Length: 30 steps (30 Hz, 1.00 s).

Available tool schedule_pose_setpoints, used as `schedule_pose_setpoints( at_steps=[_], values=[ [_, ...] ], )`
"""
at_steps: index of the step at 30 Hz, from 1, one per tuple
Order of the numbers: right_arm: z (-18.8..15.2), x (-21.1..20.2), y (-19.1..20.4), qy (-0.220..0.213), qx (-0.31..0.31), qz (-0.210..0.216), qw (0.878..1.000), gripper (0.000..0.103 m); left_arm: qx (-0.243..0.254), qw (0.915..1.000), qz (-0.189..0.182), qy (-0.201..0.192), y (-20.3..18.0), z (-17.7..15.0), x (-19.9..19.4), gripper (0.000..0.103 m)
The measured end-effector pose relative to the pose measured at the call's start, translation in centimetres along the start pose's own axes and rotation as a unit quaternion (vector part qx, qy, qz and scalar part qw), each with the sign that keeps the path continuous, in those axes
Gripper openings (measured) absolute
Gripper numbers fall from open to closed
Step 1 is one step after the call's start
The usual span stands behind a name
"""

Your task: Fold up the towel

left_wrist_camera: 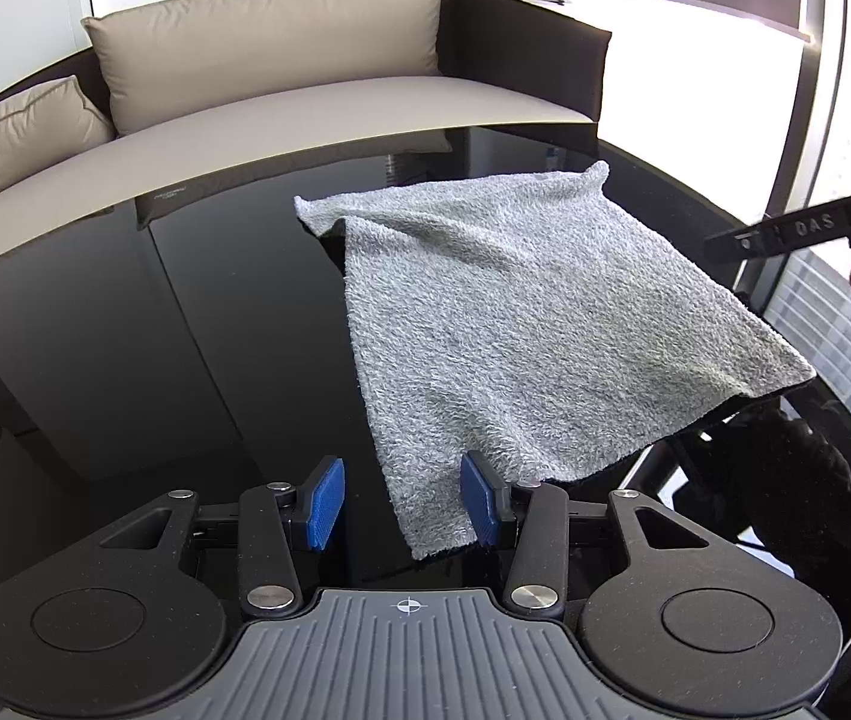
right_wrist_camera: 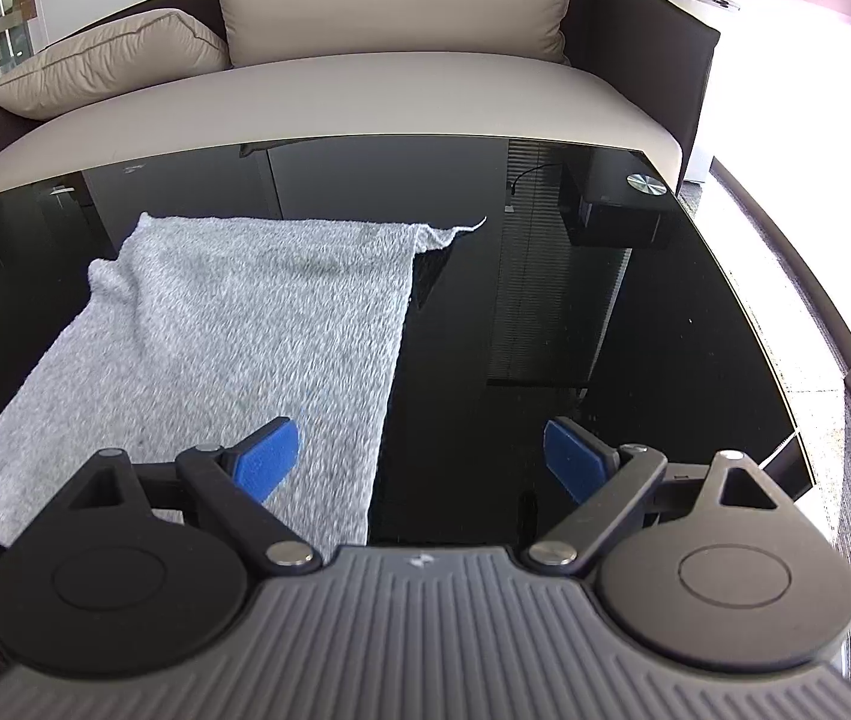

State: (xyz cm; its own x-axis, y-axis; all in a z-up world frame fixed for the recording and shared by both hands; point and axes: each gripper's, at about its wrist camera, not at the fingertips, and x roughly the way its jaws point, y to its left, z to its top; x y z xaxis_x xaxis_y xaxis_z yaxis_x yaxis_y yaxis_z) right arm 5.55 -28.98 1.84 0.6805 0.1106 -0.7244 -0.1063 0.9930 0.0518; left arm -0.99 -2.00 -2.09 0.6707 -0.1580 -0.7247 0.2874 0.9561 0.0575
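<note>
Beyond the towel (left_wrist_camera: 521,324) both open, empty hand-held grippers (left_wrist_camera: 402,501) (right_wrist_camera: 419,462) face a sofa (left_wrist_camera: 305,96).

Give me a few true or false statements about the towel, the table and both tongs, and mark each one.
1. The fluffy grey towel lies on a glossy black table. True.
2. The right tongs grip the towel. False: their blue pads stand wide apart with nothing between them.
3. A towel corner sits between the left tongs' pads. True.
4. The towel is red. False: it is grey.
5. A beige cushioned sofa stands behind the table. True.
</note>
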Motion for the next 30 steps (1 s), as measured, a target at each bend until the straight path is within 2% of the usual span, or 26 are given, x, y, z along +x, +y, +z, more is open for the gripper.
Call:
schedule_pose_setpoints(
  at_steps=[11, 19, 24, 26, 30],
  values=[
    [-4.1, -3.8, 0.6, 0.008, -0.006, 0.022, 1.000, 0.090, -0.003, 0.9999, 0.007, -0.007, -0.1, -0.2, -0.1, 0.041],
    [-5.1, -3.7, 0.7, 0.022, -0.012, 0.028, 0.999, 0.071, -0.003, 0.9999, 0.011, -0.012, -0.3, -0.4, -0.2, 0.041],
    [-5.5, -3.7, 1.2, 0.024, -0.026, 0.023, 0.999, 0.064, 0.001, 0.9998, 0.015, -0.016, -0.5, -0.5, -0.2, 0.041],
    [-5.7, -3.9, 1.6, 0.021, -0.037, 0.021, 0.999, 0.055, 0.001, 0.9997, 0.014, -0.018, -0.6, -0.5, -0.3, 0.038],
    [-6.1, -4.3, 2.6, 0.016, -0.055, 0.027, 0.998, 0.031, 0.004, 0.9998, 0.010, -0.019, -0.9, -0.6, -0.3, 0.029]
  ],
)
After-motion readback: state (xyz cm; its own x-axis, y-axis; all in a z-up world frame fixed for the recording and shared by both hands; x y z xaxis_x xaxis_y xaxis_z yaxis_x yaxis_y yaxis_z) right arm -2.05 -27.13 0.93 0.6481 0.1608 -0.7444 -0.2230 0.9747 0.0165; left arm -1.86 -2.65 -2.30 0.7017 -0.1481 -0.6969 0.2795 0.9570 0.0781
